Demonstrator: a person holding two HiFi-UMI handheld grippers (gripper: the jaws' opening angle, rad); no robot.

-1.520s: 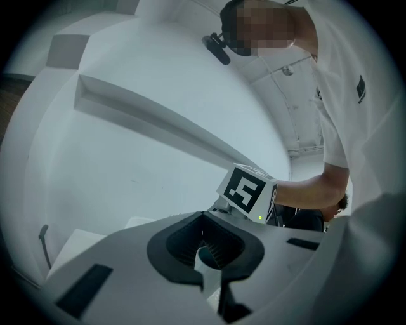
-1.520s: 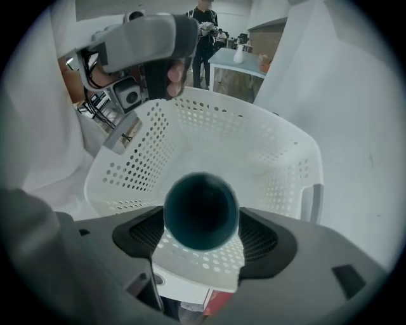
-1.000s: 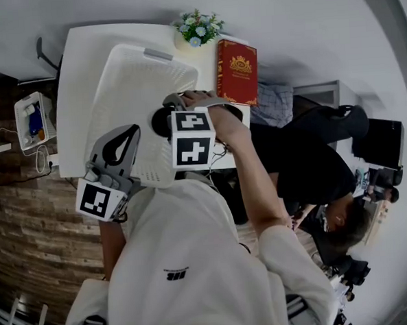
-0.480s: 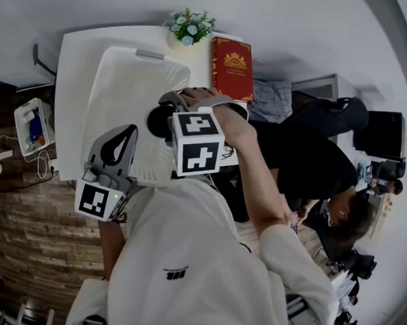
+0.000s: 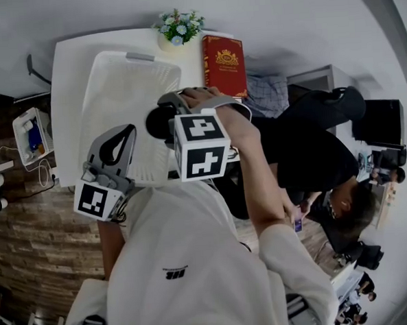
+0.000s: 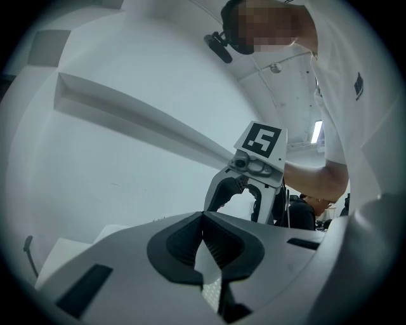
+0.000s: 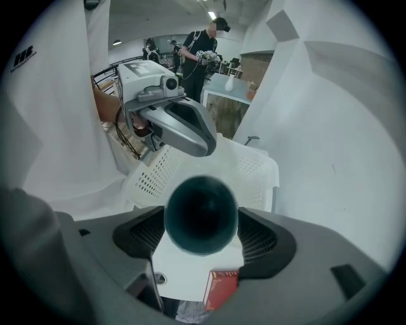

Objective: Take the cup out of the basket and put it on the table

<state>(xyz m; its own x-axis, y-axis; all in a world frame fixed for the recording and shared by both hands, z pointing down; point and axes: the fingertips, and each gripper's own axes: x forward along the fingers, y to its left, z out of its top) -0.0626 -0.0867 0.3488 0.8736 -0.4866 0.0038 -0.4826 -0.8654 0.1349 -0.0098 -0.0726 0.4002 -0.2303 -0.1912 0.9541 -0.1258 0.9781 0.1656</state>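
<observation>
A dark cup [image 5: 157, 121] hangs above the near right side of the white perforated basket [image 5: 123, 88], which lies on the white table [image 5: 65, 98]. My right gripper [image 5: 165, 117] is shut on it. In the right gripper view the cup [image 7: 201, 214] sits between the jaws with its open mouth towards the camera, the basket [image 7: 244, 168] behind it. My left gripper [image 5: 123, 137] is at the basket's near edge. In the left gripper view [image 6: 204, 219] its jaws are closed on a thin white perforated piece, the basket's rim.
A red book [image 5: 224, 66] and a small pot of flowers [image 5: 178, 28] stand at the table's far right end. A person in black [image 5: 313, 158] sits close on the right. A small crate of items [image 5: 31, 138] is on the floor at left.
My right gripper with the cup has risen slightly towards the head camera. The left gripper holds its place at the basket's edge.
</observation>
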